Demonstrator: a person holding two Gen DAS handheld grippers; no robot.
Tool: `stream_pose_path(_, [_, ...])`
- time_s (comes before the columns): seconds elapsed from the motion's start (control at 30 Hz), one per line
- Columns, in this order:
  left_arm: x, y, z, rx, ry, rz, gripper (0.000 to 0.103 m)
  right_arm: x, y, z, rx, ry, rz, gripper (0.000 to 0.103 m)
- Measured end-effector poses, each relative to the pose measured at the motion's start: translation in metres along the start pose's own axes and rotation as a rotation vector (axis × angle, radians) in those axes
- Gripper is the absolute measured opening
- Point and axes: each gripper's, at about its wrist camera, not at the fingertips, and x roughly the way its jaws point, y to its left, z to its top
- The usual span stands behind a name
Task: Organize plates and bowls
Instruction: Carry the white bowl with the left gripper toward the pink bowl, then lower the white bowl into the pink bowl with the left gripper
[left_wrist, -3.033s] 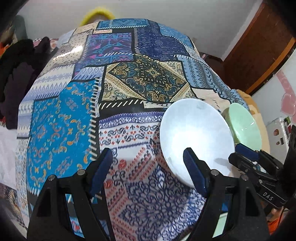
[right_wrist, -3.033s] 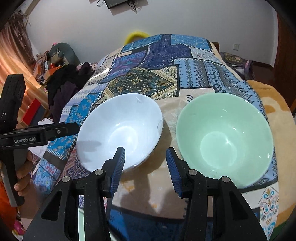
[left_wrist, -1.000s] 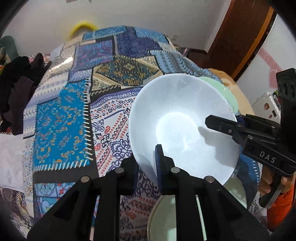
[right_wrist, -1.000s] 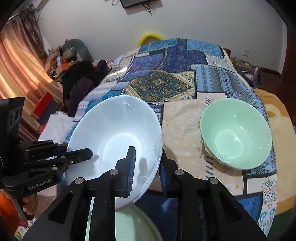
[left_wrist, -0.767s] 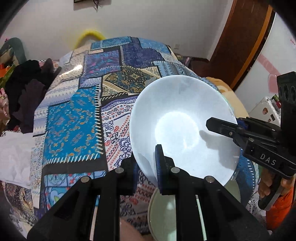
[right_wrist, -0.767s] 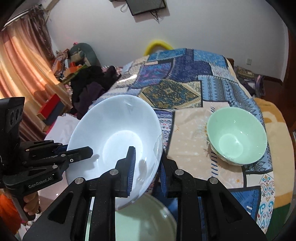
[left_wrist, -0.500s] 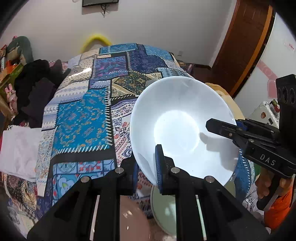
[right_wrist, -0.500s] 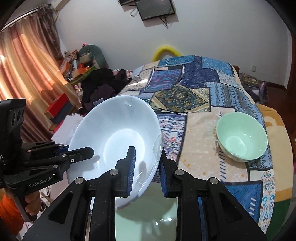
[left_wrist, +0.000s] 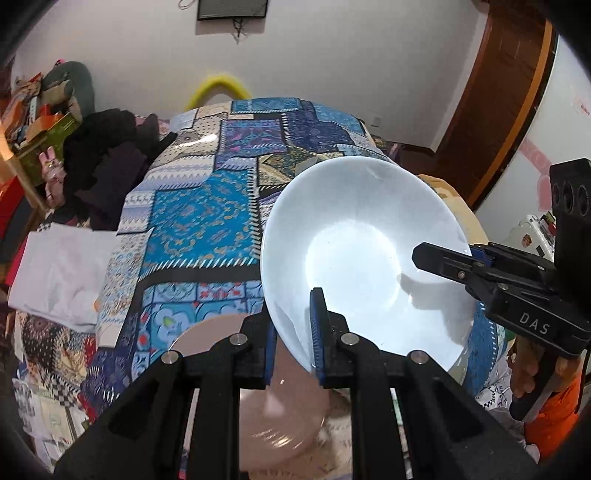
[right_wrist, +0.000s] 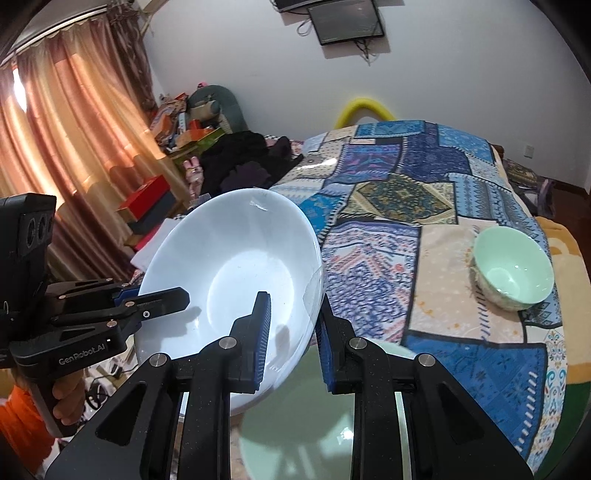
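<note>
Now both my jaws, left gripper (left_wrist: 292, 332) and right gripper (right_wrist: 294, 334), clamp opposite rims of the wide white glazed bowl (left_wrist: 364, 254); keep it level, set it down gently.

Bare patchwork bedspread (right_wrist: 436, 206) lies open ahead; green bowl (right_wrist: 513, 267) blocks its right side.

Soft indoor light, warm glow through the curtains (right_wrist: 66, 122), heavy fisheye bending.

The white bowl (left_wrist: 354, 258) carries a bright sheen in its well and grey shadows of the fingers (left_wrist: 439, 258). Black vignette rings both views. The pink plate (left_wrist: 280, 406) and pale green plate (right_wrist: 303, 424) below are smeared; the quilt (right_wrist: 369, 273) blurs slightly.
</note>
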Motion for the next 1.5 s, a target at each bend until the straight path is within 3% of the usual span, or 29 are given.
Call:
stream_pose_path(0.33, [-0.016,0.031,-0.032,-0.06,0.003,0.035,0.016,0.02,0.033,-0.015,-0.037,0.048,0.047,0.022])
stream_pose_path(0.77, [-0.007,0.071,-0.064,-0.137,0.049,0.065,0.016,0.054,0.061,-0.036,-0.069,0.151,0.08,0.022])
stream_pose_path(1.5, [0.022,0.096,-0.096,-0.178,0.119,0.083,0.016,0.088,0.07,-0.06,-0.075,0.27,0.093,0.022])
